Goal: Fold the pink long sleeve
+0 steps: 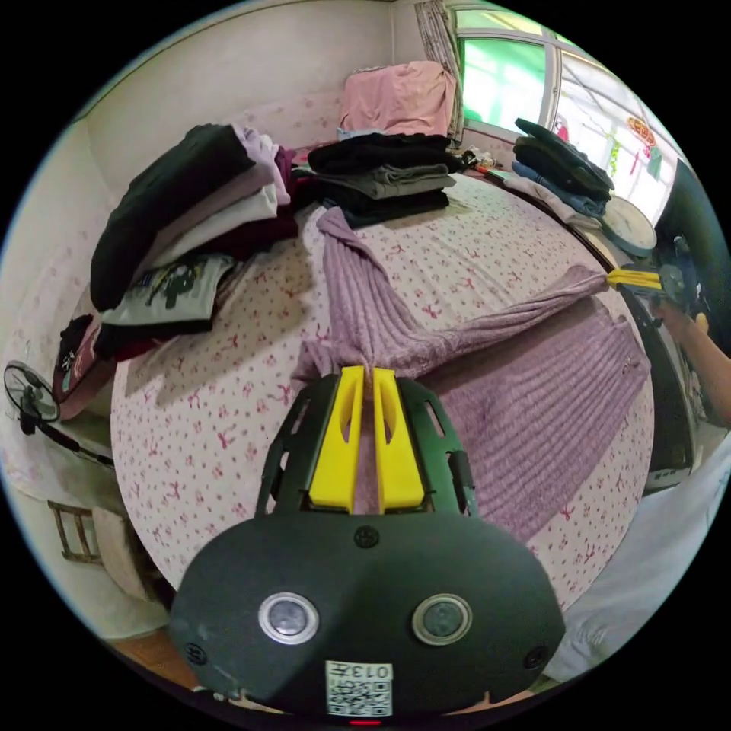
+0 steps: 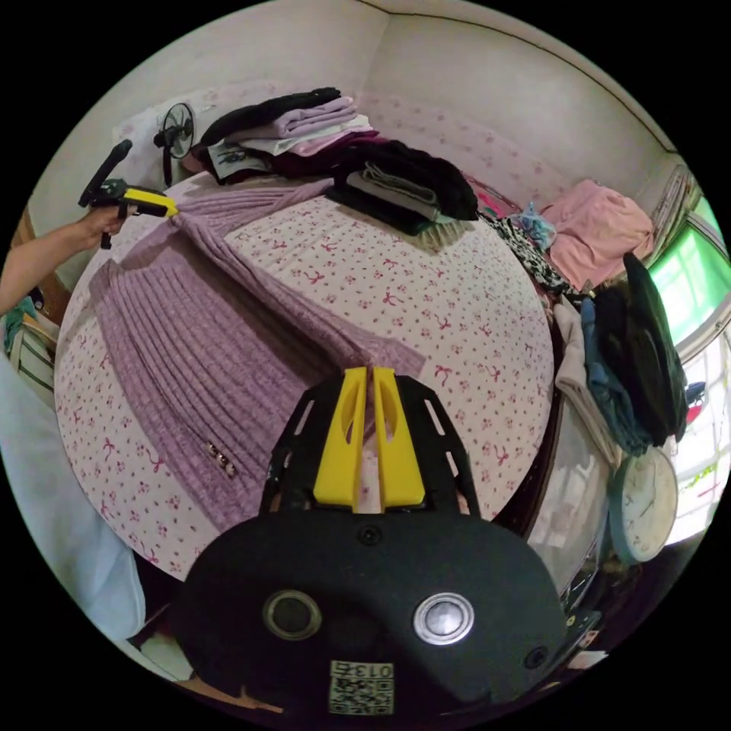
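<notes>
left tool [image 1: 368,373] grips sweater [image 1: 533,411] | right tool [image 2: 368,373] grips sleeve [image 2: 304,312]

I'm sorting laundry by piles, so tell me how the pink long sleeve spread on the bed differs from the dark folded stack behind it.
The pink long sleeve lies spread out on the bed, ribbed and mauve; the dark folded stack is black and grey-green. The long sleeve is a single garment, pulled taut between the left gripper and the right gripper; the stack is several folded pieces that neither gripper touches. Both rest on the same patterned sheet.
</notes>
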### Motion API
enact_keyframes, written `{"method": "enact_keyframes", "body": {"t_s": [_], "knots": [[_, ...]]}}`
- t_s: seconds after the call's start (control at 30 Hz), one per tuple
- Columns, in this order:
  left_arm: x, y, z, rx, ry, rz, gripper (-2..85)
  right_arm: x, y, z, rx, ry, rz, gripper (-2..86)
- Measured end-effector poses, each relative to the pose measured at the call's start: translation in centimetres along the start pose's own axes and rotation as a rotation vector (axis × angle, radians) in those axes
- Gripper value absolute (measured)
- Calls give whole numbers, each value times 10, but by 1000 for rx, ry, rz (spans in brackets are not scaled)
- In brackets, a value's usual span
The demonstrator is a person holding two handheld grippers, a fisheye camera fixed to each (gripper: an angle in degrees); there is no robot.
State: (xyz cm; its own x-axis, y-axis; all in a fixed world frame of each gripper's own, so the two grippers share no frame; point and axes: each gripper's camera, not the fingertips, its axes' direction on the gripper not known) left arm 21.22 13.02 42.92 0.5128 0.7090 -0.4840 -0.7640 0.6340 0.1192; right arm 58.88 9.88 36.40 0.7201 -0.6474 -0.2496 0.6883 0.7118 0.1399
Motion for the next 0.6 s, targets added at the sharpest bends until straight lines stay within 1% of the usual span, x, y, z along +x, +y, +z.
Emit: {"method": "enact_keyframes", "body": {"t_s": [0.17,0.3,0.37,0.53,0.6], "knots": [[4,20,14,-80,16,-47,9,-29,23,23,-135,9,8,8],[10,20,3,-51,-30,-21,9,-30,25,4,-80,13,64,7],[12,23,-2,-28,-52,-14,8,-35,30,-11,-9,-14,81,7],[12,34,-11,18,-39,-45,8,-49,44,-7,-68,25,28,7],[12,37,-5,-15,-37,-40,8,-47,48,-5,-67,21,45,7]]}}
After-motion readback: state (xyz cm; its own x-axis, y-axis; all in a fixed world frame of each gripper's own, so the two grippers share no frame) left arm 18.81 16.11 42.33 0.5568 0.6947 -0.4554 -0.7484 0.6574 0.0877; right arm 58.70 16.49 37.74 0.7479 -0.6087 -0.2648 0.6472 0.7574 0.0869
